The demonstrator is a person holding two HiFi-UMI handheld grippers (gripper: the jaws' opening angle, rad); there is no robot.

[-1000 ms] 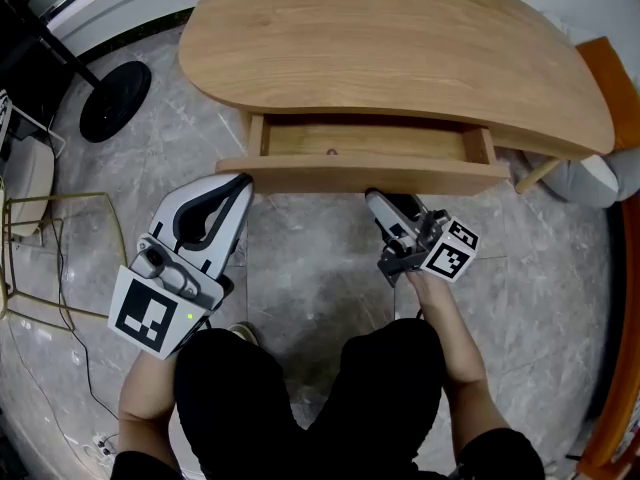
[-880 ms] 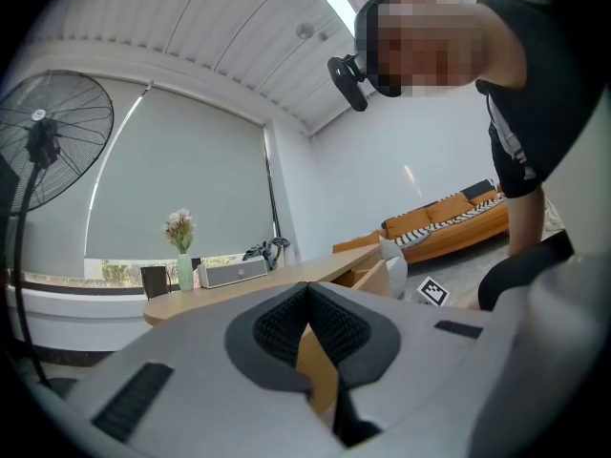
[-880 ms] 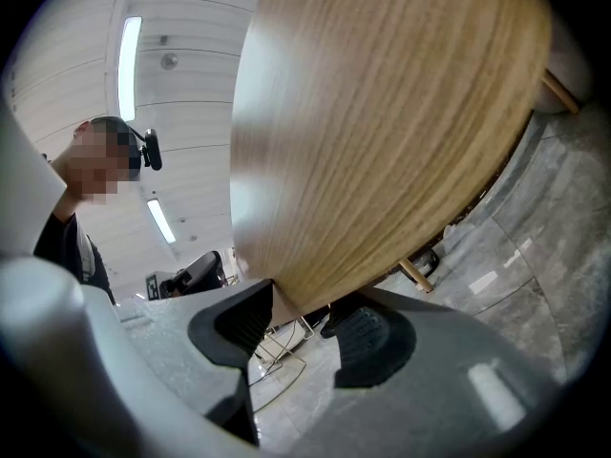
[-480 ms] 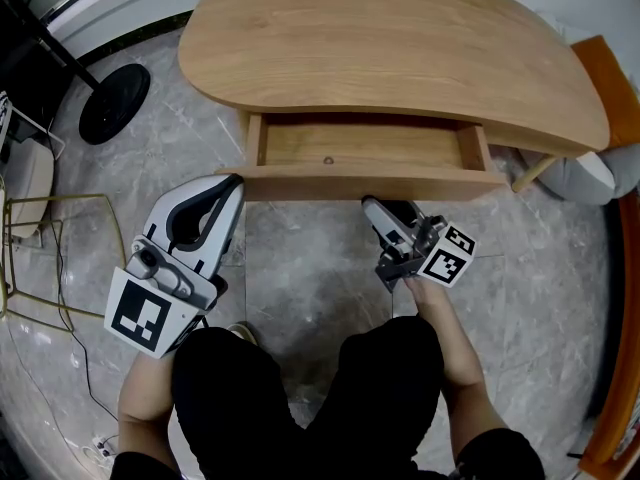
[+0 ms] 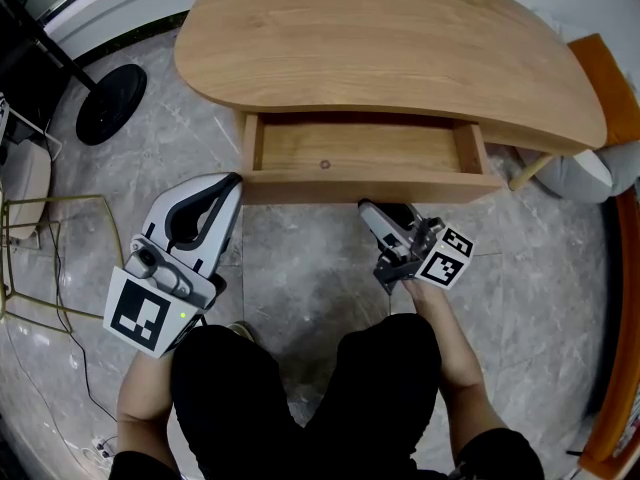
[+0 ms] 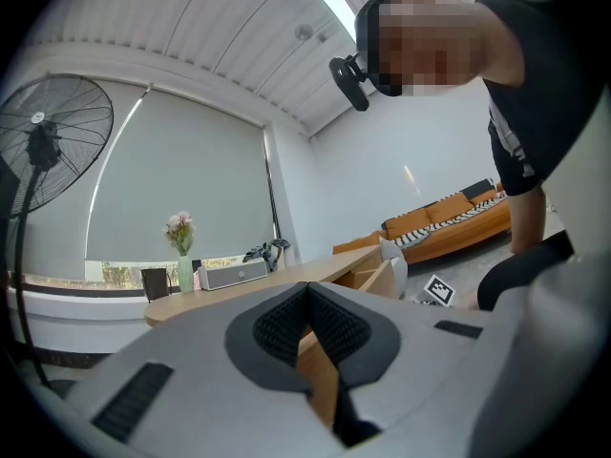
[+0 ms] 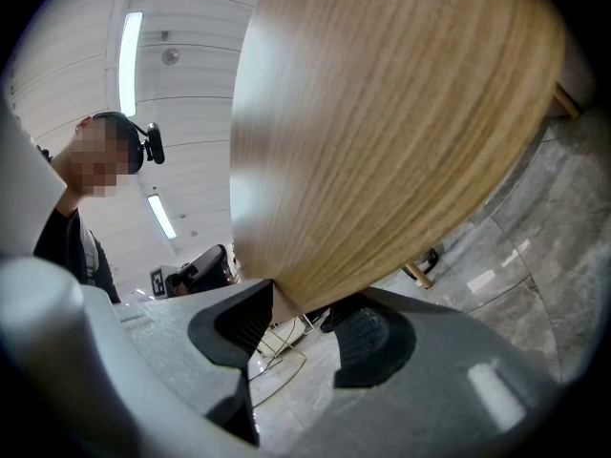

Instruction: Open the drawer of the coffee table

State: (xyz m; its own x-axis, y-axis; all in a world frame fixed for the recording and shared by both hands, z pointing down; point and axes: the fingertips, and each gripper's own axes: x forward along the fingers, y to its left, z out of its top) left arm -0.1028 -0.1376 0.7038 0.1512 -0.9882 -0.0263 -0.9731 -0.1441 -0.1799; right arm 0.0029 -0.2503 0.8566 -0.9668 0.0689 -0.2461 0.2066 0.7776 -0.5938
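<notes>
Setting: grey marble floor point(image 5: 300, 268), which I am viewing from above, with the wooden coffee table point(image 5: 400, 48) standing on it. Item one, right gripper point(image 5: 368, 209): I am holding its jaws wide and clamped on the lower edge of the drawer front point(image 5: 430, 183), with wood filling the gap between the pads point(image 7: 374, 337). Item two, left gripper point(image 5: 234, 180): its jaws are meeting at the tips and gripping nothing, and I am keeping it just beside the left end of that front. Item three, drawer point(image 5: 360, 148): it is sitting pulled out from under the tabletop, its wooden floor showing. Outlying: a round black fan base point(image 5: 112, 103) is standing left of the table, and a gold wire frame point(image 5: 60, 213) is standing beside the left gripper.
</notes>
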